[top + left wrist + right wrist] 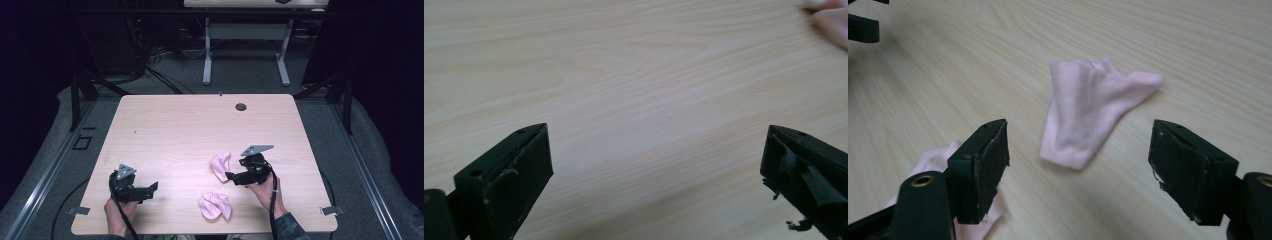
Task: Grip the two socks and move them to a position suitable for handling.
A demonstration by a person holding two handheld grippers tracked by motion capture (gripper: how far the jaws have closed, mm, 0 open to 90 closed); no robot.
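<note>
Overhead light is falling evenly on the pale wooden table (190,130), leaving it bright while the surrounding floor and room are sinking into near-black. Shadows under the pink socks (220,166) are staying soft and short. In the left gripper view the wood grain is smearing into blur. In the right gripper view the nearest black jaws are reading slightly soft.

We see two black grippers: left gripper (150,187) and right gripper (229,176), each topped by a grey three-cornered plate, black cable trailing back. Fingers (985,165) are blocky, matte black, pads scuffed; a brass-coloured screw hole shows. Right sleeve (287,227) dark, patterned.
</note>
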